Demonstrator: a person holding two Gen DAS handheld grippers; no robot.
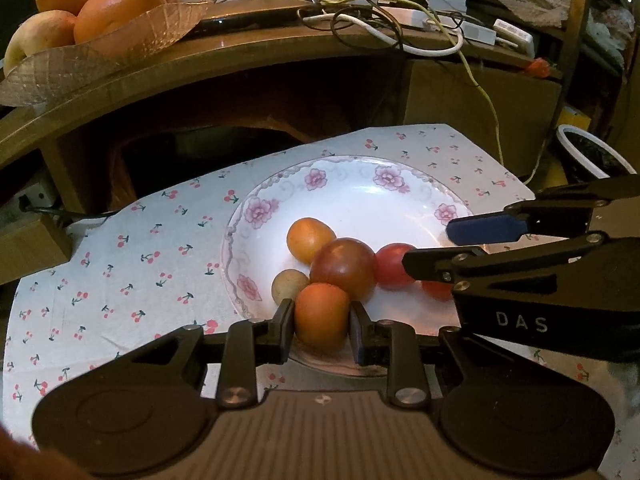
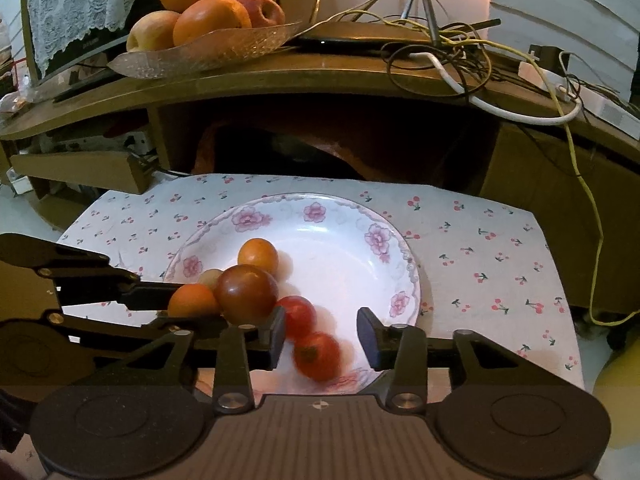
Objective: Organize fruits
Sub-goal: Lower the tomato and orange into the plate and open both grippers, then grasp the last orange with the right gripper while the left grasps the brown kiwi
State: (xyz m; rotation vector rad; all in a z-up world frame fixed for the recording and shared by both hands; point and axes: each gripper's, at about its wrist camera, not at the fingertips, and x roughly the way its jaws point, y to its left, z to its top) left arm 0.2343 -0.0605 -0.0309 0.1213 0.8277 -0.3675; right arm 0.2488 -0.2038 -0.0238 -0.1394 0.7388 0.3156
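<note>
Cherry-print bench cloth carries plate with six fruits; left tongs clamp orange fruit; right tongs gape empty. Sorting barely begun.

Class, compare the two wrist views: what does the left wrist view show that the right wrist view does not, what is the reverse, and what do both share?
Only the left wrist view shows the left gripper shut on an orange fruit from behind, and a white-rimmed tub at right.

Only the right wrist view shows the right gripper open over a red tomato, plus a lace cloth at upper left.

Both show the floral plate, the dark tomato, the cherry-print cloth and the fruit tray on the shelf.
</note>
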